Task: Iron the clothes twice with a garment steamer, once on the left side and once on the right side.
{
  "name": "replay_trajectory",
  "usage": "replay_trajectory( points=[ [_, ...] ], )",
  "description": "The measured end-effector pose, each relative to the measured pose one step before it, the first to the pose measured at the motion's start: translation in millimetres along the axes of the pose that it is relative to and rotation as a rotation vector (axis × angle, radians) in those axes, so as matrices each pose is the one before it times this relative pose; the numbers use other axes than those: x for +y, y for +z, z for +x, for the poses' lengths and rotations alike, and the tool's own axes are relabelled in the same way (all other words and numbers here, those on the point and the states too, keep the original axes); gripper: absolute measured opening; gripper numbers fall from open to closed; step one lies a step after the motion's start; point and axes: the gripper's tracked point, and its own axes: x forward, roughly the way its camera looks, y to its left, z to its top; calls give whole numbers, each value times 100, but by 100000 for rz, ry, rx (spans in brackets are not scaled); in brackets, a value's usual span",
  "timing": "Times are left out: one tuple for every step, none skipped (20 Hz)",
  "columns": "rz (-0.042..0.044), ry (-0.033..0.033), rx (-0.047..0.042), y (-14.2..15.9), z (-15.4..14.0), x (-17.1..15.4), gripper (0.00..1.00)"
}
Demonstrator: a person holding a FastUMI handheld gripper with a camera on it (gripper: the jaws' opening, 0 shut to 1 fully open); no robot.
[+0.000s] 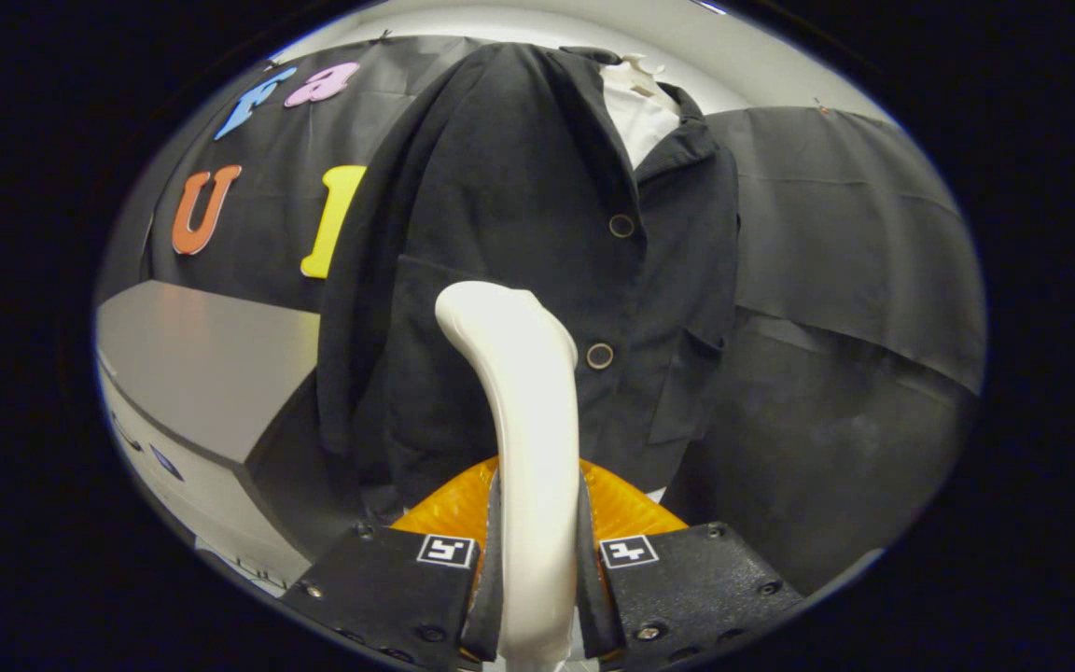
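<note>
A black jacket (519, 215) with round buttons hangs upright on a white hanger (635, 67) over a white shirt (640, 117), straight ahead of the fingers. The white garment steamer (523, 392) rises between the fingers, its curved head close to the jacket's front, left of the lower button (599, 356); whether it touches the cloth I cannot tell. My gripper (536, 569) is shut on the steamer's handle, both fingers pressing its sides. An orange part of the steamer (621, 509) shows just beyond the fingers.
A grey table (202, 364) stands to the left of the jacket, its corner near the jacket's hem. Black cloth wall (855, 233) hangs behind and to the right of the jacket.
</note>
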Motion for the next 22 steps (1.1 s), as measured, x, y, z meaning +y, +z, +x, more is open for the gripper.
replay_trajectory(
  points=[
    [-619,-449,660,-275,311,106,36],
    [-716,-497,606,-227,184,17,36],
    [-1309,-1006,496,-317,243,-34,36],
    [-1060,-942,623,-396,194,-2,36],
    [-204,-285,1176,-660,106,110,36],
    [579,36,1224,-387,90,182,36],
    [-323,-293,1272,-521,163,66,36],
    [-526,-647,761,-459,112,36,36],
    [-665,-391,774,-674,172,260,36],
    [-516,-151,1067,-692,46,200,36],
    [-325,-97,1227,-816,190,144,36],
    [-337,-133,1224,-794,-45,186,36],
    [-414,-339,1325,-813,137,292,36],
    [-370,-290,1297,-661,44,248,36],
    [-405,-485,1265,-869,372,194,36],
    [-298,-413,1378,-746,191,283,36],
    [-232,-247,1682,-758,214,176,36],
    [81,-215,1490,-644,98,239,36],
    [-118,-276,1433,-627,93,178,36],
    [-214,-244,1142,-541,115,198,36],
    [-523,-388,1087,-516,256,191,36],
    [-460,-238,1189,-557,155,201,36]
  ],
)
